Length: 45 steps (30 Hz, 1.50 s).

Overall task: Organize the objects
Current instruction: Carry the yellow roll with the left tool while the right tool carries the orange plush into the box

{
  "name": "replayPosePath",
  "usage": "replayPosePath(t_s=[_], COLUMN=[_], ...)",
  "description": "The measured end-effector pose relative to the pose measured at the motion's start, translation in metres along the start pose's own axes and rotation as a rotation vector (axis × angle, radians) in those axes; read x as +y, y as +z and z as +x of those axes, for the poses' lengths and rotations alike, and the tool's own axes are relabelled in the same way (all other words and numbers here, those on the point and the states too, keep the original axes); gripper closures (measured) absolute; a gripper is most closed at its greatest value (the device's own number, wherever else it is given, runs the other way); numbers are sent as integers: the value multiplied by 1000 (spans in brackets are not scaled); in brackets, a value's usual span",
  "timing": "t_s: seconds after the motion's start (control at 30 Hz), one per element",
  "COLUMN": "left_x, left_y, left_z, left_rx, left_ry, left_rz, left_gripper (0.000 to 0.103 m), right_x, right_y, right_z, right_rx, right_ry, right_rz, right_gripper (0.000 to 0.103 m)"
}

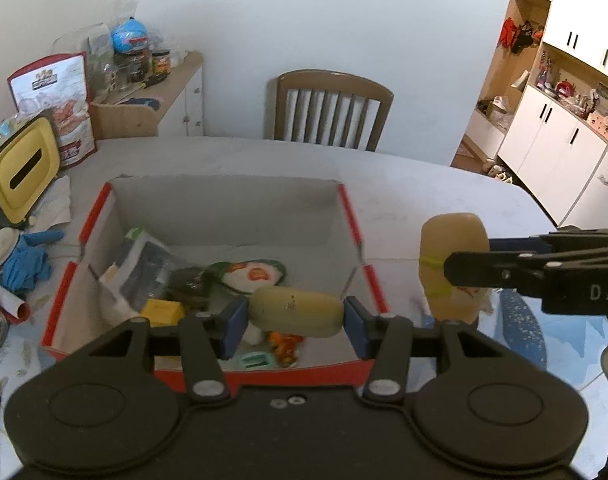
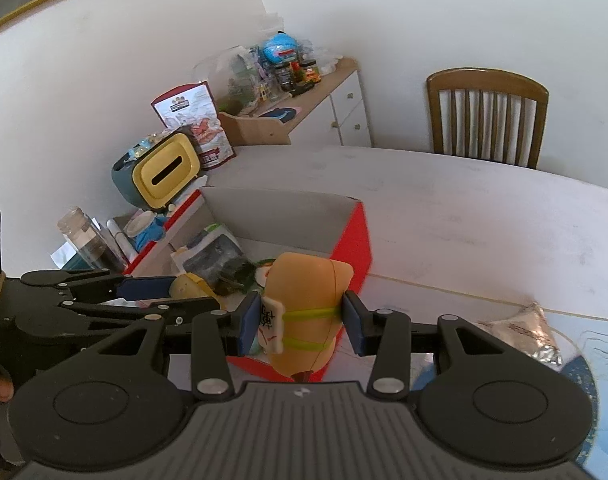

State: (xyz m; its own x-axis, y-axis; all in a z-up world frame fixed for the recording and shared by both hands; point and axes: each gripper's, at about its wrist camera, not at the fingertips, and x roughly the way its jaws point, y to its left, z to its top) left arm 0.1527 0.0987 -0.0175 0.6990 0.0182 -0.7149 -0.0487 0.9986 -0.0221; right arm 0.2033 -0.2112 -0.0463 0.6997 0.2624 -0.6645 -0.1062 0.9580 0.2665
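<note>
My left gripper (image 1: 296,322) is shut on a pale yellow oval toy (image 1: 296,312) and holds it over the front of a red cardboard box (image 1: 356,220). The box holds a fried-egg plush (image 1: 252,274), a yellow block (image 1: 162,312), dark packets and small toys. My right gripper (image 2: 302,324) is shut on an orange hot-dog toy with green bands (image 2: 308,312), held upright just right of the box (image 2: 356,240). In the left wrist view the right gripper (image 1: 456,268) and its toy (image 1: 452,264) show at the right. The left gripper (image 2: 176,292) shows low left in the right wrist view.
The grey table (image 1: 424,192) carries a yellow-faced tissue holder (image 1: 24,168), a snack bag (image 1: 64,104), blue gloves (image 1: 24,264) and a jar (image 2: 84,240) on the left. A foil packet (image 2: 520,328) lies right. A wooden chair (image 1: 332,108) stands behind.
</note>
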Motion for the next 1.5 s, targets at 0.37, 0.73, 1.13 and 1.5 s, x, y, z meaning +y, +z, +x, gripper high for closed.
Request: replayPosePath(t_s=[0.37, 0.73, 1.13, 1.5], left_x=[49, 77, 77, 90], left_y=[-1, 2, 14, 28], left_z=[25, 58, 87, 119], left_rx=[57, 123, 171, 245], left_ry=[40, 34, 20, 40], left_rz=[20, 47, 139, 109], left_gripper=[53, 53, 53, 53], right_x=[34, 57, 67, 77], right_y=[12, 6, -2, -4], right_z=[51, 109, 158, 176], right_rx=[50, 142, 260, 289], right_ry=[-22, -83, -118, -136], right_rz=[-14, -90, -199, -266], right_gripper=[60, 60, 60, 60])
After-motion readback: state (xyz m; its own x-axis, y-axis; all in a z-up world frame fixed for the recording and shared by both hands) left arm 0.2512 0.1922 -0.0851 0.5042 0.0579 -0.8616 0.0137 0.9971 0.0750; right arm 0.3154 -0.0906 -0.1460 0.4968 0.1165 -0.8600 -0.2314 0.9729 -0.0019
